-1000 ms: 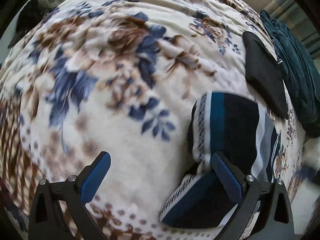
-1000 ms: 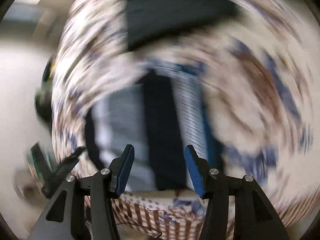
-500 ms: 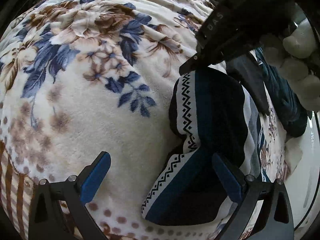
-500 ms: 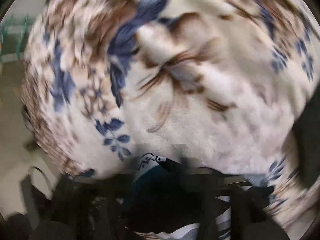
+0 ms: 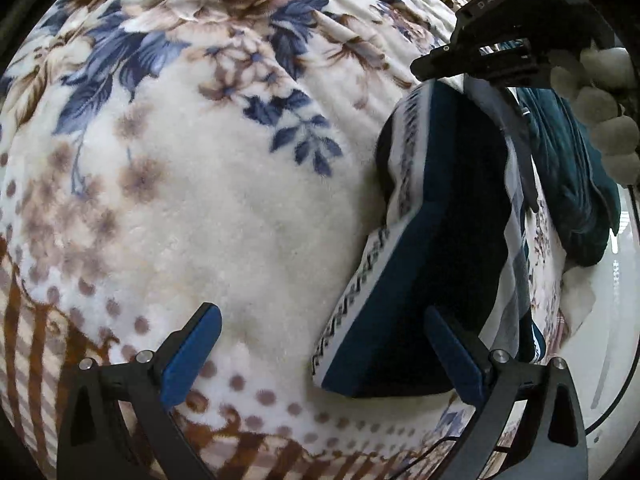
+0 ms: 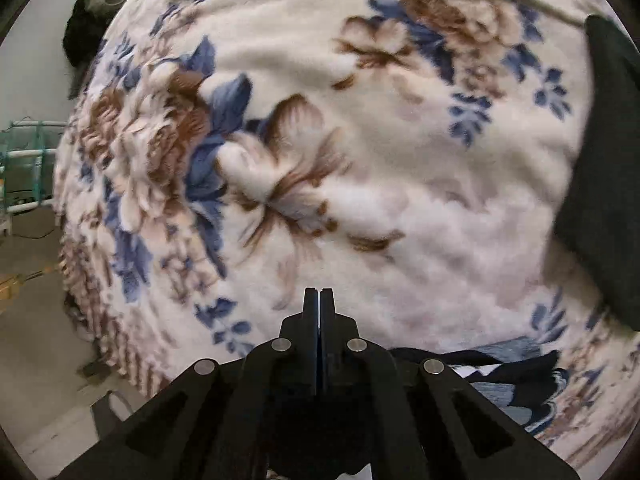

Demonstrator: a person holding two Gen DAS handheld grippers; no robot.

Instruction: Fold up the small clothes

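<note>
A small navy, black and white patterned garment (image 5: 432,240) lies folded on a floral blanket (image 5: 224,184). My left gripper (image 5: 320,356) is open above the blanket, its right finger over the garment's near end. My right gripper (image 5: 472,56) is at the garment's far edge, which rises to its jaws. In the right wrist view its fingers (image 6: 319,304) are pressed together, and the garment (image 6: 500,372) shows below them to the right. I cannot tell whether cloth is pinched between them.
A black folded cloth (image 6: 604,168) lies on the blanket to the right. A dark teal garment (image 5: 568,176) is heaped by the bed's right edge. Floor and a green rack (image 6: 24,160) lie beyond the bed's left side.
My right gripper has gone from open to shut and swung to the garment's far edge. The garment's far edge now stands lifted. My left gripper stays open, shifted slightly.
</note>
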